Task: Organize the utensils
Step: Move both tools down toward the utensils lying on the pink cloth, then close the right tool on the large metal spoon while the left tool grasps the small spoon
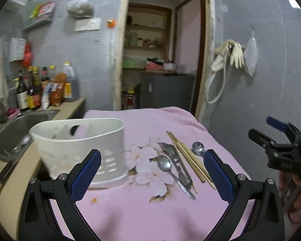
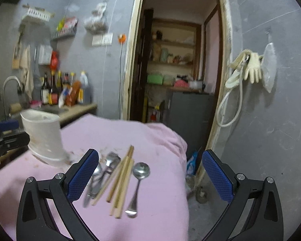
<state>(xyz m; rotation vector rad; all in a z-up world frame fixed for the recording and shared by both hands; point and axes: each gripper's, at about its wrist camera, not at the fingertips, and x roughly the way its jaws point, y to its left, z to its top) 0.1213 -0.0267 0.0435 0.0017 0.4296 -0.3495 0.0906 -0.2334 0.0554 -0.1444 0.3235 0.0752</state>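
**Both claws open above the utensils**

We see the left claw (image 1: pixel 151 172) spread wide w/ nothing between its blue pads, low in the left wrist view over the pink flowered cloth (image 1: pixel 130 206) covering the table. The white caddy (image 1: pixel 80 148) stands upright at centre-left of that frame, just behind the left pad, near the cloth's edge by the sink (image 1: pixel 20 128). Right of centre lie the utensils, close together: a spoon (image 1: pixel 171 172), forks (image 1: pixel 175 160), chopsticks (image 1: pixel 190 158) & a second spoon (image 1: pixel 198 148), partly hidden by the right pad.

In the right wrist view the right claw (image 2: pixel 150 175) is also wide open & empty. The chopsticks (image 2: pixel 121 182) lie at bottom centre, one spoon (image 2: pixel 139 180) just right of them, blurred forks (image 2: pixel 108 166) to their left. The caddy (image 2: pixel 44 136) sits at mid-left.
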